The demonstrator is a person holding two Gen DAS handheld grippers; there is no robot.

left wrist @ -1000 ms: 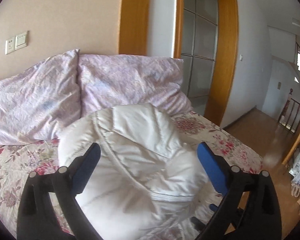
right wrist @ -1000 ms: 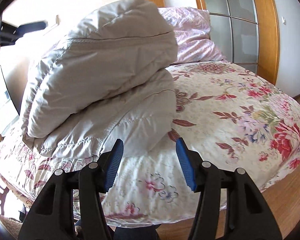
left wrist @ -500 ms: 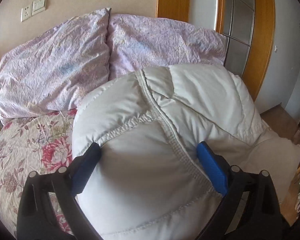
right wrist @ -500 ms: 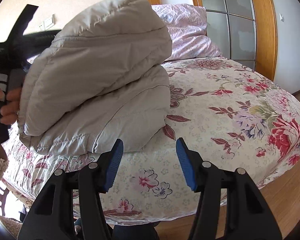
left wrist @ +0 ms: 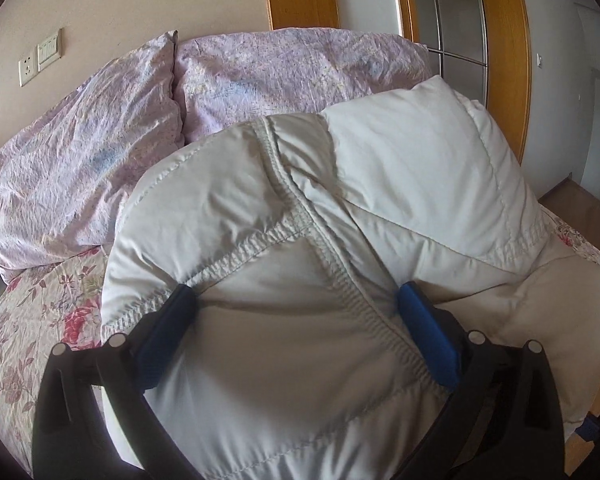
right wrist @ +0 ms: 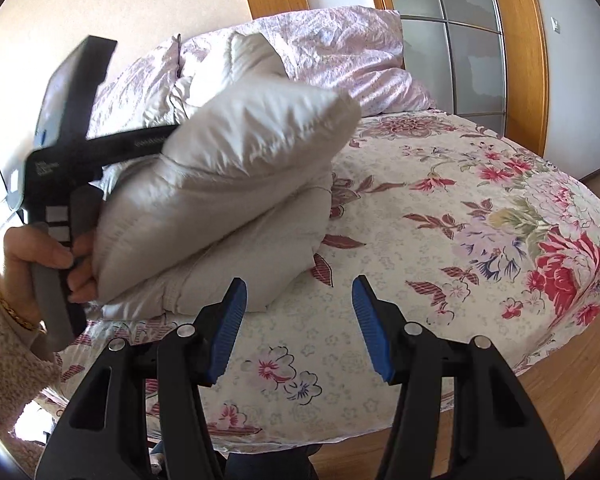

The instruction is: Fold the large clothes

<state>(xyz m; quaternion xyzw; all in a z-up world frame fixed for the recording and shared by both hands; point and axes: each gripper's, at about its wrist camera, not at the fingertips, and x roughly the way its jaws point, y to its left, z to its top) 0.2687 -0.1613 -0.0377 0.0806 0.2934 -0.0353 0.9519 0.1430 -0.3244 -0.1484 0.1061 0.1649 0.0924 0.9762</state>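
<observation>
Since the earlier frame the left gripper (left wrist: pixel 296 320) has carried the upper fold of the white puffer jacket (right wrist: pixel 236 184) down and over, so the padded flap now sits lower over the layer already lying on the bed (right wrist: pixel 440 248). Its jaws are clamped on a thick bunch of the quilted fabric, pads sunk into either side. The jacket lies at the near left of the floral bedspread, its long axis slanting from near left up toward the lilac pillows (left wrist: pixel 100 152). The right gripper (right wrist: pixel 298 324) hangs near the bed's front edge, jaws parted and empty, the jacket's lower corner just left of its left pad. The left hand (right wrist: pixel 40 256) is plainly the one placed to finish pressing the fold flat.
</observation>
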